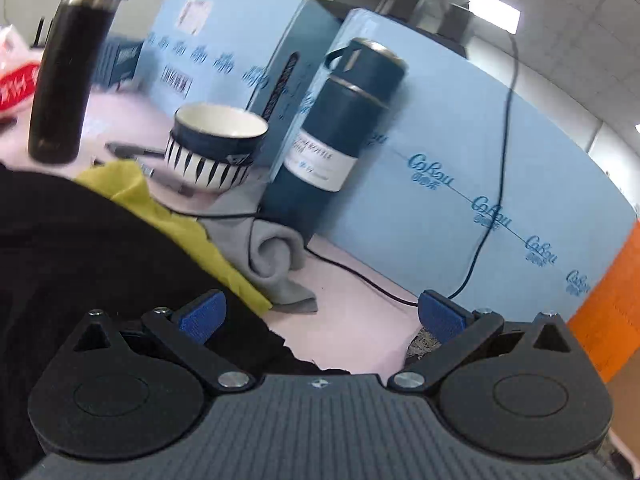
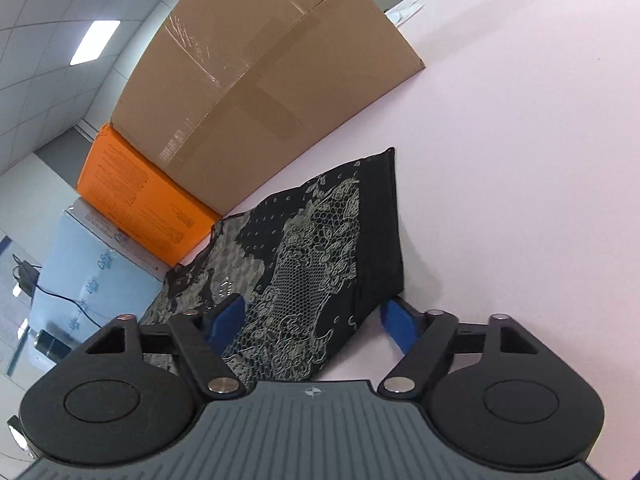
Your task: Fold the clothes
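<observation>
A black garment with a pale lace-like print (image 2: 304, 248) lies on the pink table (image 2: 520, 160) in the right wrist view. My right gripper (image 2: 316, 316) is open, its blue fingers (image 2: 228, 318) on either side of the garment's near end. In the left wrist view, plain black cloth (image 1: 80, 260) fills the left side and runs under my left gripper (image 1: 322, 314), which is open. A patch of the printed cloth (image 1: 424, 340) shows by its right finger. A yellow cloth (image 1: 180, 224) and a rolled grey cloth (image 1: 272, 256) lie beyond.
A striped bowl (image 1: 216, 144), a dark blue flask (image 1: 340, 120) and a black flask (image 1: 64, 72) stand behind the cloths. Light blue boxes (image 1: 460, 184) with a black cable (image 1: 492, 200) wall off the back. A cardboard box (image 2: 256, 80) and an orange box (image 2: 136, 196) stand beside the garment.
</observation>
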`<state>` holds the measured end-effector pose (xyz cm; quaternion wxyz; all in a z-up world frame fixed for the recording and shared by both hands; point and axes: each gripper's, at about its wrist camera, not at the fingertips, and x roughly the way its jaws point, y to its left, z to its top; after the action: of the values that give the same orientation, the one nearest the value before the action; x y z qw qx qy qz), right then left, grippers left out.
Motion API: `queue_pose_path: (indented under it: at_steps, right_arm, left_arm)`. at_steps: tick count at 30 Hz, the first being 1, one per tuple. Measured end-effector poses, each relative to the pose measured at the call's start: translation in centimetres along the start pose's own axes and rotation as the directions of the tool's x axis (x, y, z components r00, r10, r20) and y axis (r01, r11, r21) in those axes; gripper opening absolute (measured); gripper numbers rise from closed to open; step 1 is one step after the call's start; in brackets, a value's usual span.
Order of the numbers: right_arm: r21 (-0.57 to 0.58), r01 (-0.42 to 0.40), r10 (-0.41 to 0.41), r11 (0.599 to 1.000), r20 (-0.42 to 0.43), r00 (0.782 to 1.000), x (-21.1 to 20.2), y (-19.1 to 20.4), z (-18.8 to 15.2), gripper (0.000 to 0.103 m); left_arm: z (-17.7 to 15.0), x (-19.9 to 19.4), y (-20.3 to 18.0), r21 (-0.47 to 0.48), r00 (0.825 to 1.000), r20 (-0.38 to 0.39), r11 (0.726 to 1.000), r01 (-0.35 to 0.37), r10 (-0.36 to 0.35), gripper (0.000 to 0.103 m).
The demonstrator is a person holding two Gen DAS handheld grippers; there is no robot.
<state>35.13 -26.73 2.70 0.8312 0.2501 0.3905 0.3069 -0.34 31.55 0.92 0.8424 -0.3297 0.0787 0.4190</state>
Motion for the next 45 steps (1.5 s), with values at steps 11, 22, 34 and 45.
queue_pose_path:
  at_steps: [11, 22, 34, 45]
  right_arm:
    - [-0.059, 0.144, -0.138, 0.988, 0.107, 0.985, -1.0, -2.1, 0.0, 0.003]
    - [-0.012, 0.066, -0.064, 0.998, 0.120, 0.991, -1.2, -3.4, -0.2, 0.021]
    - [-0.011, -0.019, 0.020, 1.000, 0.121, 0.992, -1.4, -3.8, -0.2, 0.036]
    - [-0.022, -0.022, 0.025, 1.000, 0.120, 0.992, -1.6, -3.9, -0.2, 0.039]
  left_arm:
    - [-2.4, -0.3, -1.9, 0.211, 0.999, -0.045, 0.977, 0.036, -0.027, 0.103]
    - [-5.0, 2.5, -12.0, 0.743, 0.999, -0.046, 0.668, 0.050, -0.024, 0.103]
    - [-3.6, 10.7, -14.8, 0.731, 0.978, -0.160, 0.682, 0.026, 0.135, 0.004]
    - [2.1, 6.4, -9.9, 0.578, 0.990, -0.080, 0.815, -0.050, 0.118, 0.082]
